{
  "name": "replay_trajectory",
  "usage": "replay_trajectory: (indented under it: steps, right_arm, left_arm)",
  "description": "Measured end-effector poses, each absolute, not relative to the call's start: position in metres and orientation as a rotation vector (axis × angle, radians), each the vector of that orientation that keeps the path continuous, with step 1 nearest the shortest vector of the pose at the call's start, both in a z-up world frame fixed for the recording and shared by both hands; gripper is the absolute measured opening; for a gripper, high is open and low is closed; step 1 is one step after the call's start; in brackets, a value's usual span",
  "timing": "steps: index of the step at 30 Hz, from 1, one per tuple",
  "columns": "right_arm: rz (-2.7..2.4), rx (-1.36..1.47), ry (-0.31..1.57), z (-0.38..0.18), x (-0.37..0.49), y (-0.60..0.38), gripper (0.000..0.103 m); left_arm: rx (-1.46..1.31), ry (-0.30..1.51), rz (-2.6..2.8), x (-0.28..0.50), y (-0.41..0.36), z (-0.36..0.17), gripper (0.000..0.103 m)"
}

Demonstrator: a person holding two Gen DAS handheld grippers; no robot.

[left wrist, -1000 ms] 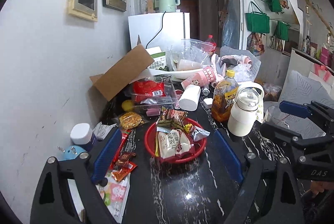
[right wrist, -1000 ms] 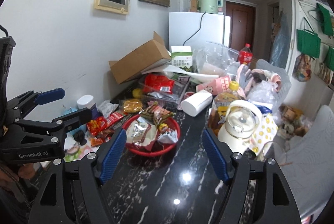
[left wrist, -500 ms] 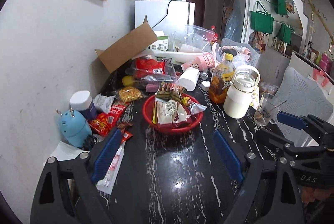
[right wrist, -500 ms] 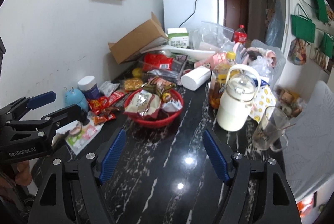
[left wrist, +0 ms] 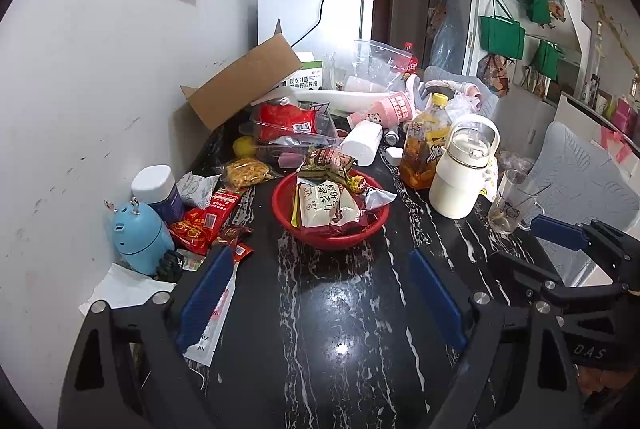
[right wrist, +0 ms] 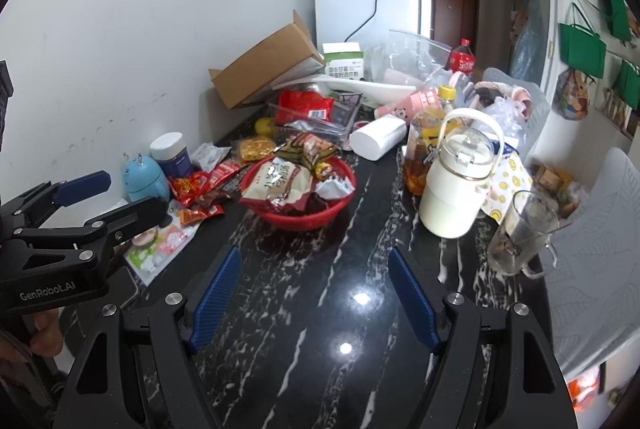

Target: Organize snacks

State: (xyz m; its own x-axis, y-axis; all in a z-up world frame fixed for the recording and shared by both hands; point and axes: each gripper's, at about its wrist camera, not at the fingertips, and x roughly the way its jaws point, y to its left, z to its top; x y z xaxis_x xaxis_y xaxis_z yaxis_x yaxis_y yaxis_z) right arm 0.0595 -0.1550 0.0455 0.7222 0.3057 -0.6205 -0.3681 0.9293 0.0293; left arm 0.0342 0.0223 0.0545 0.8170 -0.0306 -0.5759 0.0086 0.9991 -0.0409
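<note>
**Both grippers hang open before the snack basket**

While the black marble bench [left wrist: 340,329] carries a crowd of clutter, the red basket [left wrist: 362,229] sits near its middle, heaped with snack packets; a pale packet with dark lettering [left wrist: 326,203] lies on top. More snacks lie loose on the bench left of the basket, by the wall: a red packet [left wrist: 208,219], a bag of yellow noodle-like snack [left wrist: 246,171] and small dark wrappers [left wrist: 236,233]. A blue rounded gadget [left wrist: 138,233] and a white-capped jar [left wrist: 158,191] stand beside them.

The left gripper [left wrist: 322,297] hovers over bare bench short of the basket, its blue fingers [left wrist: 206,295] well apart with nothing between them. The right gripper [right wrist: 314,293] also hangs over bare bench, fingers [right wrist: 216,293] spread and empty; in its view the basket [right wrist: 316,219] is ahead.

Right of the basket stand a white jug with a handle [left wrist: 460,175], a bottle of amber drink [left wrist: 424,145] and a clear glass mug [left wrist: 512,203]. A cardboard box [left wrist: 244,81] leans at the back.
</note>
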Motion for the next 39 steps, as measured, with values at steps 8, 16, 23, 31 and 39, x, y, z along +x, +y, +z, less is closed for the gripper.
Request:
replay_trajectory:
  steps: [8,16,23,31,39]
  right_arm:
    - [0.368,-0.089,0.669,0.047,0.063,-0.161,0.076]
    - [0.359,-0.076,0.672,0.048,0.064,-0.167,0.076]
    - [0.349,-0.067,0.672,0.047,0.064,-0.173,0.076]
    - [0.345,-0.061,0.674,0.046,0.062,-0.174,0.076]
    - [0.34,-0.061,0.677,0.044,0.06,-0.175,0.076]
  left_arm:
    - [-0.021,0.615,-0.018,0.036,0.015,0.057,0.09]
    - [-0.01,0.619,-0.026,0.036,0.008,0.057,0.09]
    - [-0.01,0.62,-0.035,0.035,0.004,0.057,0.09]
    - [-0.006,0.626,-0.042,0.033,0.002,0.056,0.09]
    - [-0.003,0.624,-0.059,0.03,0.0,0.056,0.09]
